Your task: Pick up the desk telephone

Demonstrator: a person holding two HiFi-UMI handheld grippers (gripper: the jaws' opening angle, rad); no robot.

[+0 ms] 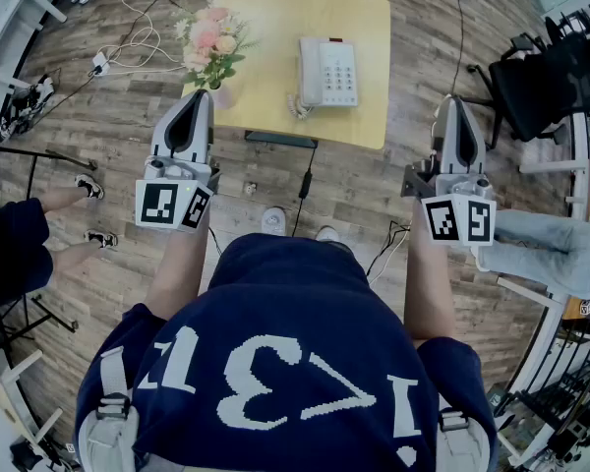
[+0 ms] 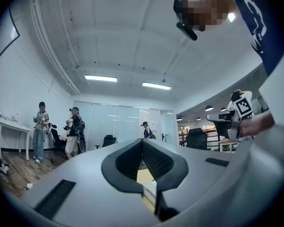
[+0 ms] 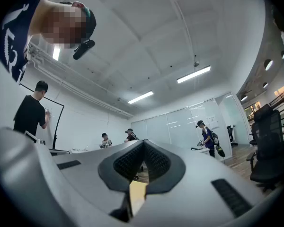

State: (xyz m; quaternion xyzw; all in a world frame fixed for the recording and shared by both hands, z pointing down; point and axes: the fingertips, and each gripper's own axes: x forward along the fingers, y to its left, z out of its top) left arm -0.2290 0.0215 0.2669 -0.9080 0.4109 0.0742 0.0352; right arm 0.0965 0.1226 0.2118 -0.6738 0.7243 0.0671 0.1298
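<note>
A white desk telephone (image 1: 326, 73) with its handset on the left and a coiled cord lies on a small yellow table (image 1: 374, 28) ahead of me in the head view. My left gripper (image 1: 199, 99) hangs shut and empty near the table's front left corner. On the other side my right gripper (image 1: 455, 104) is shut too, holding nothing, just off the table's front right corner. Both point slightly upward, short of the phone. In the left gripper view the jaws (image 2: 143, 142) meet; a sliver of yellow table shows below them. The right gripper view shows its jaws (image 3: 143, 144) closed as well.
A vase of pink flowers (image 1: 212, 45) stands on the table's left front corner, close to my left gripper. Cables run over the wooden floor (image 1: 108, 126). A black office chair (image 1: 546, 82) sits at the right. People stand around the room; someone's legs (image 1: 64, 200) reach in from the left.
</note>
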